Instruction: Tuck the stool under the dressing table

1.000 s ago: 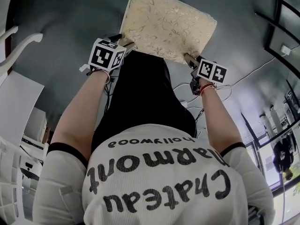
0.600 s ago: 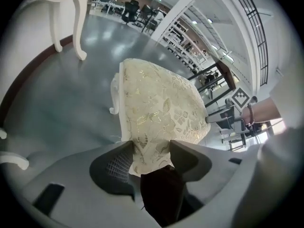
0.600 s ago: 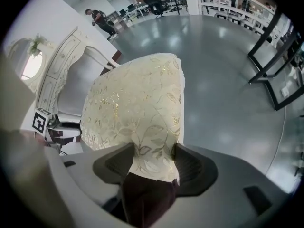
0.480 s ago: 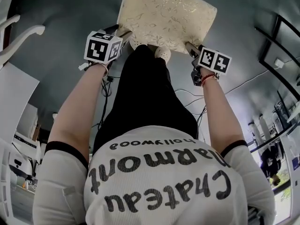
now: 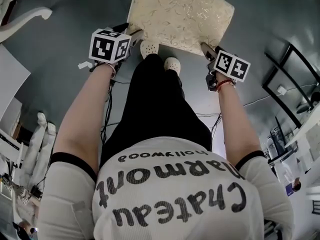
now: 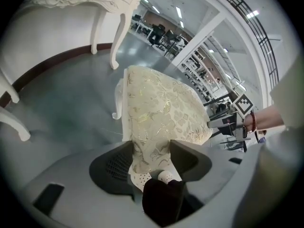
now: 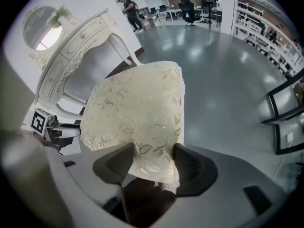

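Observation:
The stool (image 5: 180, 16) has a cream floral cushion and white curved legs (image 6: 118, 99); it is held in front of the person, above their white shoes (image 5: 150, 48). My left gripper (image 5: 135, 34) is shut on the cushion's near left corner (image 6: 151, 158). The right gripper (image 5: 206, 48) is shut on the near right corner (image 7: 152, 163). In the right gripper view the white dressing table (image 7: 80, 42) with its oval mirror (image 7: 42, 30) stands beyond the stool, to the left. Its carved legs (image 6: 102, 32) show at upper left in the left gripper view.
White curved furniture legs (image 5: 25, 16) sit at the head view's top left, and white furniture (image 5: 37, 144) stands low on the left. A black frame (image 5: 285, 79) stands on the right. Cables (image 5: 112, 99) trail over the grey floor. A person (image 7: 128, 8) stands far behind.
The stool has moved with both grippers still clamped on it. The white table legs have slid toward the top left, and the person's shoes now show under the cushion's near edge.

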Motion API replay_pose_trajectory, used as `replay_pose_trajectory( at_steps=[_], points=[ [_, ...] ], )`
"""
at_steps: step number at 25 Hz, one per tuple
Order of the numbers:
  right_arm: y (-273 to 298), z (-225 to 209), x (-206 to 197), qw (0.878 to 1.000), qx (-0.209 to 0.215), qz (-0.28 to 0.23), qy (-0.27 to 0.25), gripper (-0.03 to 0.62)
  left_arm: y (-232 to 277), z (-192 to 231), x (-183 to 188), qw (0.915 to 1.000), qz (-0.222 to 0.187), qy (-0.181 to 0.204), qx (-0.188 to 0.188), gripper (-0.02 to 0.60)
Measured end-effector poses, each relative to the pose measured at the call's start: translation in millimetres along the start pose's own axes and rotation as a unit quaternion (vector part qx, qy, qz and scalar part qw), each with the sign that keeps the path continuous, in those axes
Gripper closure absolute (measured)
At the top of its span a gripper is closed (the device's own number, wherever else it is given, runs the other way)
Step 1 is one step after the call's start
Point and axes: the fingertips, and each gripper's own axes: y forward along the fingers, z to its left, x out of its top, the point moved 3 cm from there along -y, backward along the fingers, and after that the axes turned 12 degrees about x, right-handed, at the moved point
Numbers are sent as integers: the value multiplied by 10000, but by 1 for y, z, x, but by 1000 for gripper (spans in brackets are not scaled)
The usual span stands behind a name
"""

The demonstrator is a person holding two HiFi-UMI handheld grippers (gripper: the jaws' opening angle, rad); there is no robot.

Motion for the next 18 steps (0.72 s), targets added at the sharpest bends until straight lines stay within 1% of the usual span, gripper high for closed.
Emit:
replay_pose_trajectory(
  at_steps=[4, 7, 8, 9, 10, 12, 13, 14, 16, 17, 18],
  points=[
    [-5, 2, 10, 9995, 63, 70, -298, 309, -13, -7, -6, 9988, -308, -320, 226, 317],
    [-9, 4, 20, 9980, 128, 129, -610, 309, -24, -12, -12, 9957, -461, -707, 385, 316],
    [-10, 7, 22, 9975, 113, 123, -682, 309, -26, -11, -14, 9943, -494, -861, 384, 316],
    [-11, 9, 22, 9976, 41, 44, -689, 309, -25, -8, -13, 9933, -516, -983, 304, 316],
    [-14, 12, 17, 9981, -109, -132, -597, 309, -21, -4, -10, 9933, -516, -1028, 126, 316],
    [-20, 15, -6, 9966, -537, -585, -220, 310, -8, 4, -7, 9947, -466, -844, -356, 316],
    [-22, 16, -15, 9951, -690, -699, -102, 310, -3, 6, -8, 9954, -477, -673, -490, 315],
    [-21, 18, -17, 9945, -760, -715, -102, 310, -2, 7, -9, 9962, -539, -465, -492, 316],
    [-21, 19, -4, 9945, -780, -624, -311, 312, -3, 4, -10, 9971, -685, -94, -304, 316],
    [-22, 18, 2, 9945, -777, -567, -423, 313, -4, 1, -12, 9972, -706, -65, -226, 316],
    [-23, 17, 6, 9944, -765, -521, -513, 315, -4, -2, -14, 9973, -702, -135, -177, 316]
  ],
)
